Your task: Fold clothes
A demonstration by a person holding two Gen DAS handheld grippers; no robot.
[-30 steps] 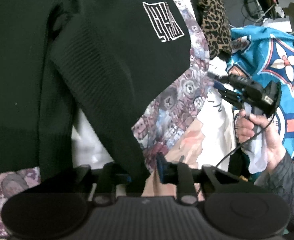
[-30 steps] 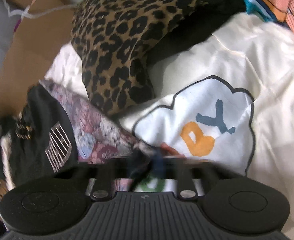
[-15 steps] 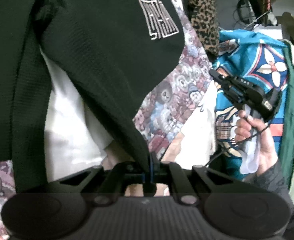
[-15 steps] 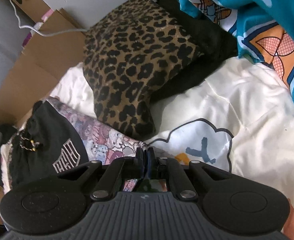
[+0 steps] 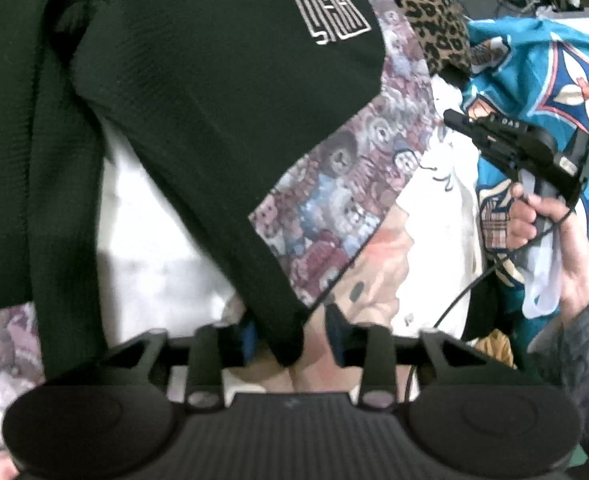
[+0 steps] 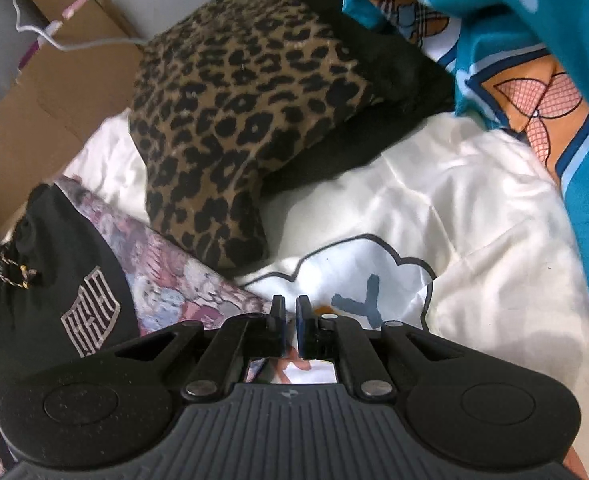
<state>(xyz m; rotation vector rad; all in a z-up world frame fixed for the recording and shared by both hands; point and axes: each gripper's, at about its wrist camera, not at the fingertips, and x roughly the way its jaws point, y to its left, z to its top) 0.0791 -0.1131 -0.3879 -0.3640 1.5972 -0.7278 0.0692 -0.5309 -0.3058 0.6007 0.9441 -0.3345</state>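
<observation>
black sweater [image 5: 198, 92] is the landmark: biggest thing in the left wrist view, filling the upper left, ribbed knit, dark. It hangs or drapes down to a narrow sleeve/hem tip that ends right between the fingers of the left gripper [image 5: 290, 340]. Left jaws are opening, gap on both sides of the tip, pads not pressing on it.

Edges/room: sweater's right edge runs diagonally down from the logo to the tip. Left of that edge a white sheet [image 5: 150, 256] shows bare. Right of it, crowded: patterned bear-print garment [image 5: 346, 184] under the sweater, then cream shirt [image 6: 474, 200], then teal printed fabric [image 5: 534, 72] furthest right. Leopard-print garment [image 6: 234, 120] sits beyond the sweater's top right corner, resting on a dark item. Cardboard [image 6: 54, 92] and a white cable [image 6: 74, 42] past the pile's far edge (right wrist view).

Writing: white block-line logo [image 5: 326, 16] on the sweater chest, maze-like, not legible as letters. Cream shirt has a cloud-outline print with a blue "Y" [image 6: 366, 300] readable, orange letter beside it mostly hidden by the fingers. "DAS" printed on the right gripper's body in the left wrist view.

right gripper [image 6: 290, 316]: right of the sweater, over the cream shirt, held by a hand [image 5: 550, 240] with dark sleeve. Jaws nearly together, only 1 thin slit, nothing visibly clamped.
</observation>
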